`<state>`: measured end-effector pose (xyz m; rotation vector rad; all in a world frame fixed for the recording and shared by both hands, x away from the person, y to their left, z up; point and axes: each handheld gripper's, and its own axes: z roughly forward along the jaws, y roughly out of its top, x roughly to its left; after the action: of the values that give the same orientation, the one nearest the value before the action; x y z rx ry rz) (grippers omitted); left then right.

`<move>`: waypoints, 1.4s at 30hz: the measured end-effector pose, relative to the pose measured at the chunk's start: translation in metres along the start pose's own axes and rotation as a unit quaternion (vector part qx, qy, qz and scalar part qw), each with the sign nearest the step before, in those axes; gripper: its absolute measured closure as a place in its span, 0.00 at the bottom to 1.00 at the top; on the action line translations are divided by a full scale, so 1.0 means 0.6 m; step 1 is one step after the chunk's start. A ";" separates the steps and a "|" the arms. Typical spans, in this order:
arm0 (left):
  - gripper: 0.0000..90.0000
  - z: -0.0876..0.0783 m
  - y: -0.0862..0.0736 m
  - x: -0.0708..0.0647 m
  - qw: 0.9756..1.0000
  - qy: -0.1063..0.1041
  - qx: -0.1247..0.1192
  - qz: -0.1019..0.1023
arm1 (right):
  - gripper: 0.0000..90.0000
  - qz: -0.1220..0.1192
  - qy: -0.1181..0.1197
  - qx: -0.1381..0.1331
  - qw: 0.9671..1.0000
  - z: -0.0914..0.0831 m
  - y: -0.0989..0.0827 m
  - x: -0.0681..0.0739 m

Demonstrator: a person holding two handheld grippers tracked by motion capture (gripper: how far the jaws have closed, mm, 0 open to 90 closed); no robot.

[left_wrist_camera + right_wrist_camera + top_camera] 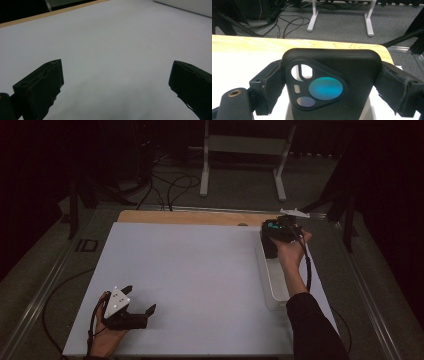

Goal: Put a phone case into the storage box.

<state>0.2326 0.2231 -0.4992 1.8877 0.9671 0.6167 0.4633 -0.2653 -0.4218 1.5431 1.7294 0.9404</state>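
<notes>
A black phone case (332,85) is seen closest in the right gripper view, clamped across its width between the two jaws of the right tongs (332,87), its back with the triangular camera cut-out turned to the lens. In the high view the case (274,231) is held at the far right of the surface (190,270), over the far end of a long white tray (272,285) that lies along the right edge. The left tongs (140,302) are rested near the front left corner, jaws spread wide and nothing between them.

The step in hand is judged to be the lifting of the case from the tray, or its setting down there; which of the two cannot be told. For the next move a steady grip across the case is called for, with the case kept level and clear of the tray wall while it is carried.

The cut-out and the pale rim beneath the case are given by the right gripper view, while the tray's full length is given by the high view. In the left gripper view bare white surface (112,45) is shown between the open jaws, with the tray (187,5) far off at the upper right.
</notes>
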 end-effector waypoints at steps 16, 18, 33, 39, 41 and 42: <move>0.00 0.000 0.000 -0.001 1.000 0.000 0.003 0.004 | 0.15 -0.004 -0.006 -0.003 1.000 0.015 -0.001 0.004; 0.00 0.000 0.000 -0.001 1.000 0.000 0.003 0.004 | 0.15 -0.004 -0.006 -0.003 1.000 0.017 -0.001 0.004; 0.00 -0.002 0.000 -0.001 1.000 0.001 -0.001 0.003 | 0.14 -0.003 -0.007 -0.006 1.000 0.026 0.000 0.004; 0.00 -0.002 0.000 -0.001 1.000 0.001 -0.002 0.002 | 0.10 0.004 -0.002 0.000 1.000 0.028 0.001 -0.003; 0.00 -0.002 0.000 -0.001 1.000 0.001 -0.001 0.002 | 0.10 0.008 -0.001 0.000 1.000 0.026 0.001 -0.006; 0.00 -0.002 0.000 -0.001 1.000 0.001 -0.001 0.003 | 0.10 0.009 0.003 0.002 1.000 0.026 0.002 -0.007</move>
<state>0.2313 0.2231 -0.4988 1.8891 0.9626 0.6217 0.4770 -0.2678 -0.4294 1.5622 1.7243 0.9527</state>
